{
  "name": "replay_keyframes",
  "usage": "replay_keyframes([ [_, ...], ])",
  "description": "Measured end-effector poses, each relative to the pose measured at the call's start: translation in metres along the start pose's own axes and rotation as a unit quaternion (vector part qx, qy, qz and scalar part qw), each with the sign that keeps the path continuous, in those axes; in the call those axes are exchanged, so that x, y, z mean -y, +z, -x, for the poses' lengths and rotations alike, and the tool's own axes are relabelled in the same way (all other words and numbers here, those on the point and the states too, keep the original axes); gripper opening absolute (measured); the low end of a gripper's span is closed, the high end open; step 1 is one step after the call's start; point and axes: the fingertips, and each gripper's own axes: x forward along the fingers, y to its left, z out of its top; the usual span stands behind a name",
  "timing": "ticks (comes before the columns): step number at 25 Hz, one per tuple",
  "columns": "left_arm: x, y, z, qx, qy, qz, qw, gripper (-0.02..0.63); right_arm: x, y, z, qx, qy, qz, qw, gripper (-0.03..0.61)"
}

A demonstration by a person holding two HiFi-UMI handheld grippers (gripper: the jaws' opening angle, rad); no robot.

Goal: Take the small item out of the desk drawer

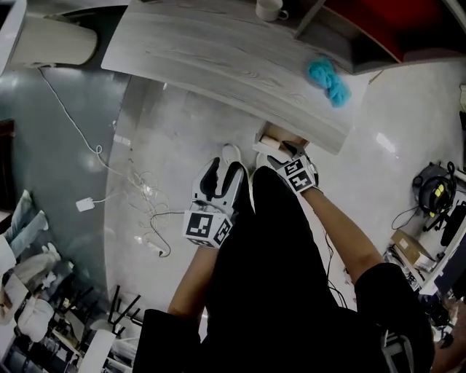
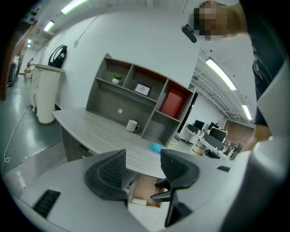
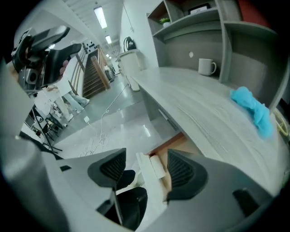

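The desk drawer stands pulled out under the grey desk, its brown inside showing. A small pale item lies near the drawer's front; it also shows as the pale item from above and the pale item low in the left gripper view. My right gripper hangs over the drawer, open, with nothing between its pads; in its own view the right gripper frames the item. My left gripper sits just left of the drawer, open and empty, and the left gripper looks at the drawer.
On the desk lie a blue cloth and a white mug, with a shelf unit behind. Cables trail on the floor at the left. Office clutter stands at the right. The person's dark clothing fills the lower middle.
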Motion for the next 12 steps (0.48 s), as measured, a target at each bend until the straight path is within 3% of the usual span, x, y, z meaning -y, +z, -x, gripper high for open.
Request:
replay_keyframes([
  [12,-0.041,-0.036,0.001,0.01,0.015,0.042,0.999,0.216,0.02,-0.046,-0.09,-0.096,-0.005,0.055,0.994,0.279],
])
